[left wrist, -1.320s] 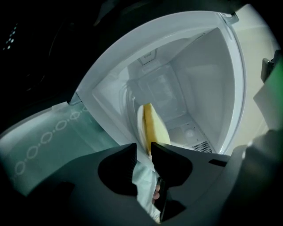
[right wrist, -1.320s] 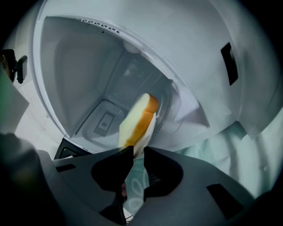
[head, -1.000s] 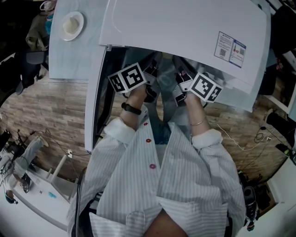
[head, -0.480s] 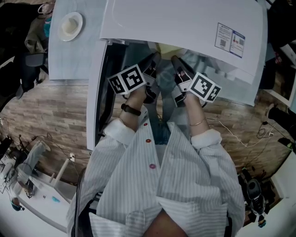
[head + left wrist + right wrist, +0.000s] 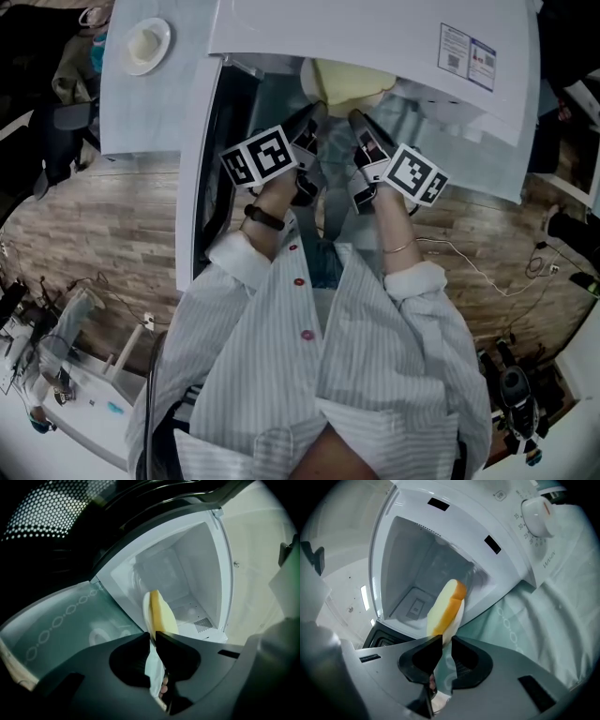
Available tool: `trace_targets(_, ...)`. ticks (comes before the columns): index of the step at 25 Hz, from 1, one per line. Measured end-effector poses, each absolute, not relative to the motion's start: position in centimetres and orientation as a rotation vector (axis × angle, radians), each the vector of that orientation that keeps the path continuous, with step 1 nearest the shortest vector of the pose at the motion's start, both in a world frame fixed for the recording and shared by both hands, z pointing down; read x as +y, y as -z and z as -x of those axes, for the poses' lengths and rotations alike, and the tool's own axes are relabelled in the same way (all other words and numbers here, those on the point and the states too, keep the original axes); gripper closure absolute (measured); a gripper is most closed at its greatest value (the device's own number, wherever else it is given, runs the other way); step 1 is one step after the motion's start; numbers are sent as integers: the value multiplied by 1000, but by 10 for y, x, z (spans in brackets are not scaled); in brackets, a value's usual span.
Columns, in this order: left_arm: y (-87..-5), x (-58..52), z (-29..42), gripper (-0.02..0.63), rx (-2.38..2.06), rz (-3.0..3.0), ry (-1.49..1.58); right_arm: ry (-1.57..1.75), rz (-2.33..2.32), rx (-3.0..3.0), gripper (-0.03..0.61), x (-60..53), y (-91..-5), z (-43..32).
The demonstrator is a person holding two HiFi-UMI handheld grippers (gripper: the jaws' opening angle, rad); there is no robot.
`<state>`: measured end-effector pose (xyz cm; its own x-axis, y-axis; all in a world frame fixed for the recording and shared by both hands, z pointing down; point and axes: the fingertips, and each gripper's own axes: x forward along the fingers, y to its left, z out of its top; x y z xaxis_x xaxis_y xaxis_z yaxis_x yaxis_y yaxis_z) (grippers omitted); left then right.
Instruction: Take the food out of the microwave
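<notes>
A pale yellow piece of food point(image 5: 345, 82) lies on a white plate point(image 5: 146, 605), held between both grippers at the mouth of the white microwave point(image 5: 375, 42). My left gripper point(image 5: 314, 114) is shut on the plate's left rim, and my right gripper point(image 5: 354, 117) is shut on its right rim. The left gripper view shows the plate edge-on, with the food point(image 5: 163, 613) beyond the left gripper point(image 5: 153, 637). In the right gripper view the food point(image 5: 443, 603) rises past the right gripper point(image 5: 446, 639), in front of the empty cavity point(image 5: 419, 566).
The microwave door point(image 5: 199, 159) stands open at the left. Its control dial point(image 5: 539, 515) is on the right of the front. A small plate with a bun point(image 5: 148, 45) sits on the pale tablecloth point(image 5: 150, 103). Cables lie on the wooden floor point(image 5: 94, 225).
Both grippers have drawn back toward me with the plate. The food, hidden under the microwave's top a second ago, now shows between the grippers.
</notes>
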<state>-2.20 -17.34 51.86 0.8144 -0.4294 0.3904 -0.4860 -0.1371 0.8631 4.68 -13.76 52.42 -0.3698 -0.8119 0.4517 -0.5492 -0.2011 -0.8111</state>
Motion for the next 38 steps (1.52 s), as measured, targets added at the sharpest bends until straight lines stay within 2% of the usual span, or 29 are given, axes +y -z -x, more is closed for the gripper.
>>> trace_targets(38,-463,-46,44,568,-897,-1756,130,1598,1370,2043,500,-25,-473,-30)
